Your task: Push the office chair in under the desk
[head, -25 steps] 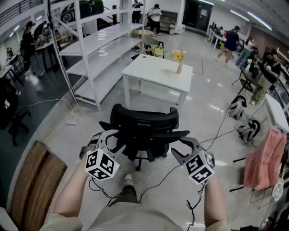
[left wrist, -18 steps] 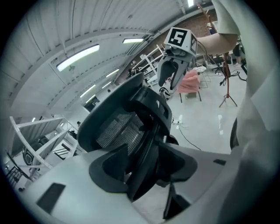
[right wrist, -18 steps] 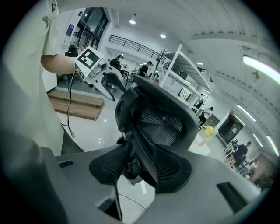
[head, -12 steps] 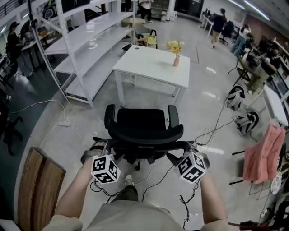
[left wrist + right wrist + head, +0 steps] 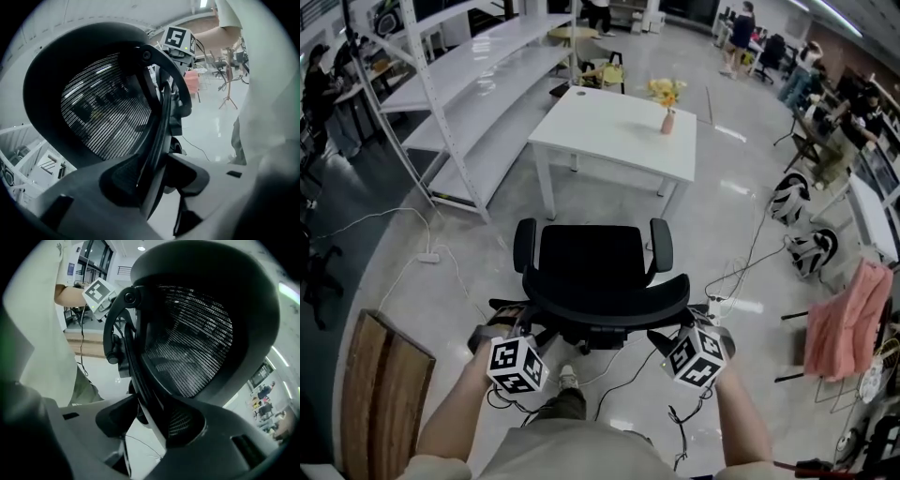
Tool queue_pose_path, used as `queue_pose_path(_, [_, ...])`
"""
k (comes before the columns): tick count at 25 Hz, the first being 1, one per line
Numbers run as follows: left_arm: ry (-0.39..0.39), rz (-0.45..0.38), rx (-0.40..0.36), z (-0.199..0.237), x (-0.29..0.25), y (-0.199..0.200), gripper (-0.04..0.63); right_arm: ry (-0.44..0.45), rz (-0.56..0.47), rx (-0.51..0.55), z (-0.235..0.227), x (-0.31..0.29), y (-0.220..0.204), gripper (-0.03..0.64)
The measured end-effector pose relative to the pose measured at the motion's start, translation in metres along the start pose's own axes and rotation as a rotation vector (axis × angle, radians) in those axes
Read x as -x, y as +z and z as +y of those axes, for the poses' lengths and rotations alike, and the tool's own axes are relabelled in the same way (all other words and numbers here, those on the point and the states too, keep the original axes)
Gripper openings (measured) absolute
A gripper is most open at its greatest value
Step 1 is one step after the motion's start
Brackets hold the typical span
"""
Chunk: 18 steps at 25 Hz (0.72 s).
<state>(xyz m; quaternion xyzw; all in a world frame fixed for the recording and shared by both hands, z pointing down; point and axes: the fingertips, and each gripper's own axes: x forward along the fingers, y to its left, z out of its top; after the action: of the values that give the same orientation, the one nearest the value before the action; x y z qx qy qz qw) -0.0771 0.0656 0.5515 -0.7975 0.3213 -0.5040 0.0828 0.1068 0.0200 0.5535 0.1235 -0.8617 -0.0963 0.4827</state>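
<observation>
Large open indoor hall. Pale grey floor (image 5: 741, 234), glossy, throws back ceiling lights; dark floor strip (image 5: 347, 197) along L edge. White metal shelving rack (image 5: 459, 89) on L side, several tiers. Wooden board (image 5: 380, 394) lies on floor, bottom L. White cable (image 5: 412, 225) runs across floor to power strip (image 5: 428, 258) nr rack foot. R side: black-and-white bags (image 5: 789, 202) on floor, pink cloth (image 5: 844, 319) hung over a stand. Far end: ppl (image 5: 741, 28) walking btw work tables; one more person (image 5: 319, 89) at L edge
</observation>
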Motion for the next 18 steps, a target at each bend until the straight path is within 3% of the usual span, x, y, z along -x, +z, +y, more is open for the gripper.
queue_pose_path(7, [0.004, -0.009, 0.002, 0.032, -0.018, -0.005, 0.187, -0.005, 0.021, -0.015, -0.027, -0.018, 0.007, 0.181])
queue_pose_path(18, [-0.025, -0.033, -0.02, 0.118, -0.058, -0.021, 0.193, -0.005, 0.038, -0.062, -0.093, -0.057, 0.034, 0.176])
